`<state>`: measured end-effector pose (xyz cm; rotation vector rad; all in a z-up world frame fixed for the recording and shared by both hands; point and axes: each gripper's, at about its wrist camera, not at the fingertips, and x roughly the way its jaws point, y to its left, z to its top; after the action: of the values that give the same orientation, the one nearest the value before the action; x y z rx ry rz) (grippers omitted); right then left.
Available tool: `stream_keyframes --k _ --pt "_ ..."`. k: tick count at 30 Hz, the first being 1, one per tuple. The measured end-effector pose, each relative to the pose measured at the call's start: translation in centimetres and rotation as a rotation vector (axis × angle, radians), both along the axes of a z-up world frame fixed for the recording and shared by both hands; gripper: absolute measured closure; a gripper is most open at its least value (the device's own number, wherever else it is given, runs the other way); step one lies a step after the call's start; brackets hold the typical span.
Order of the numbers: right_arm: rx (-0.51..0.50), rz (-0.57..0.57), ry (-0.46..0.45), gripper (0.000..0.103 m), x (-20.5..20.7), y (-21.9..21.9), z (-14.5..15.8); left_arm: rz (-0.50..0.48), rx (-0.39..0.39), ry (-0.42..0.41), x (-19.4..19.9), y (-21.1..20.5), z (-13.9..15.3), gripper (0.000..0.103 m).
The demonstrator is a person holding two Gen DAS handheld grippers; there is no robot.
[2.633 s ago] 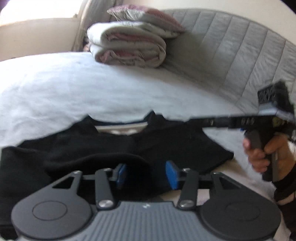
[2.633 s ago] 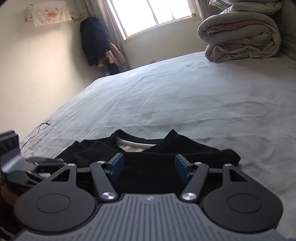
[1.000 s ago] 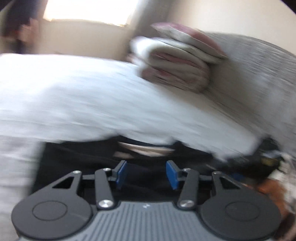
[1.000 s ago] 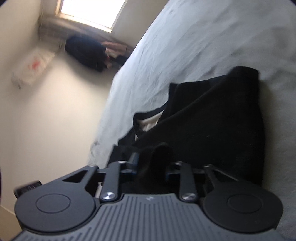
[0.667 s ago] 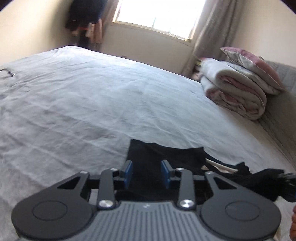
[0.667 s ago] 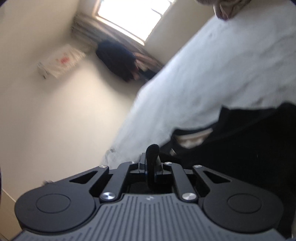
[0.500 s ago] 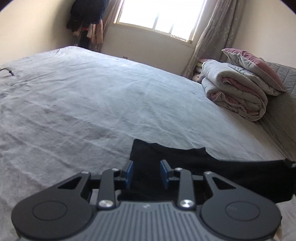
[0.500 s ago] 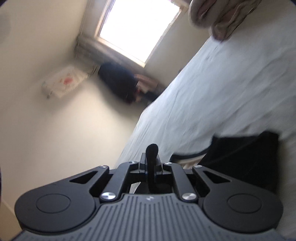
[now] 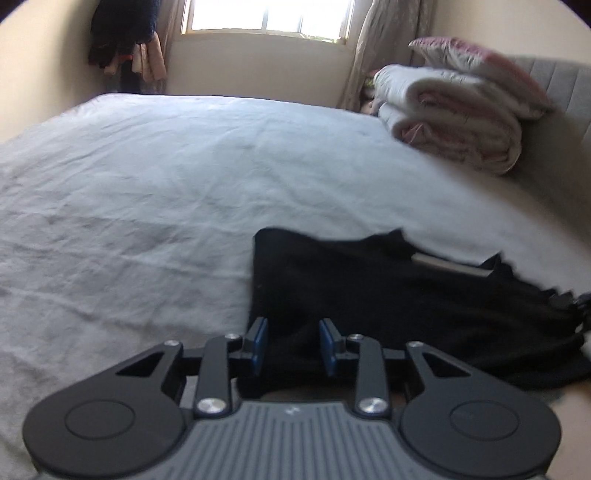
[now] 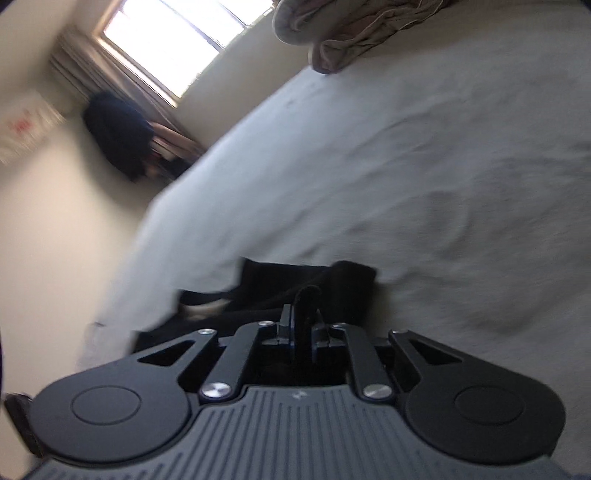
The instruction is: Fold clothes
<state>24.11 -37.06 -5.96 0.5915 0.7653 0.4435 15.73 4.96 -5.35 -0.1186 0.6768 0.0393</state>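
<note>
A black, soft-knit T-shirt (image 9: 388, 295) lay partly folded on the wide bed's pale grey sheet (image 9: 166, 192), its light inner collar showing toward the far right edge. The left tongs (image 9: 292, 345) straddled the garment's near left corner, dark cloth bunched between the blue pads (image 9: 260, 343); whether the pads pressed it could not be told. In the tilted right wrist view, the right tongs (image 10: 303, 332) were clamped on a raised fold of the same shirt (image 10: 306, 280), which stood up between the nearly closed jaws while the rest spread out ahead of them. Beyond the shirt, a rolled white-and-pink quilt (image 9: 450, 122) sat by the grey padded headboard (image 9: 554, 96), and dark clothes (image 9: 122, 33) hung beside the bright window (image 9: 266, 16).
</note>
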Motion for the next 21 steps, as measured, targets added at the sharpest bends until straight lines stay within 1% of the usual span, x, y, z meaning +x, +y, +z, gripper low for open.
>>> stream_keyframes --k 2,4,5,6,7,9,11,14,17,19,20,21 --pt "-0.044 -0.01 -0.021 0.089 -0.2 0.1 0.3 0.005 0.041 0.005 -0.2 -0.1 -0.3 0.066" --pt "-0.075 -0.021 -0.055 0.087 -0.7 0.0 1.1 0.011 0.032 0.02 -0.2 0.1 0.1 0.066" --pt "-0.094 -0.033 -0.077 0.083 -1.1 -0.2 1.5 0.015 0.021 0.023 -0.2 0.2 0.4 0.066" --pt "-0.113 -0.046 -0.099 0.076 -1.3 -0.3 1.8 0.017 0.014 0.017 -0.2 0.3 0.9 0.066" --pt "-0.129 -0.05 -0.124 0.073 -1.6 -0.3 2.2 0.018 0.015 0.001 -0.2 0.3 1.4 0.066" --pt "-0.158 -0.026 -0.185 0.072 -2.1 0.2 3.1 -0.002 0.02 -0.054 -0.3 0.0 2.2 0.067" --pt "-0.174 0.034 -0.235 0.072 -2.5 0.9 3.6 -0.058 0.012 -0.094 -0.4 -0.6 2.6 0.067" --pt "-0.196 0.191 -0.283 0.065 -2.8 3.0 3.5 -0.143 0.024 -0.113 0.0 -1.4 2.1 0.067" --pt "-0.304 0.288 -0.293 0.065 -2.9 5.4 2.5 -0.18 0.053 -0.071 0.9 -1.8 0.4 0.067" --pt "-0.408 0.33 -0.277 0.065 -2.6 6.5 1.0 -0.199 0.052 -0.067 1.1 -1.4 -0.9 0.066" --pt "-0.46 0.351 -0.269 0.065 -2.5 7.1 0.3 -0.206 0.047 -0.069 1.1 -1.2 -1.5 0.065" --pt "-0.502 0.37 -0.274 0.065 -2.5 7.5 -0.4 -0.205 0.012 -0.095 0.7 -0.7 -2.0 0.065"
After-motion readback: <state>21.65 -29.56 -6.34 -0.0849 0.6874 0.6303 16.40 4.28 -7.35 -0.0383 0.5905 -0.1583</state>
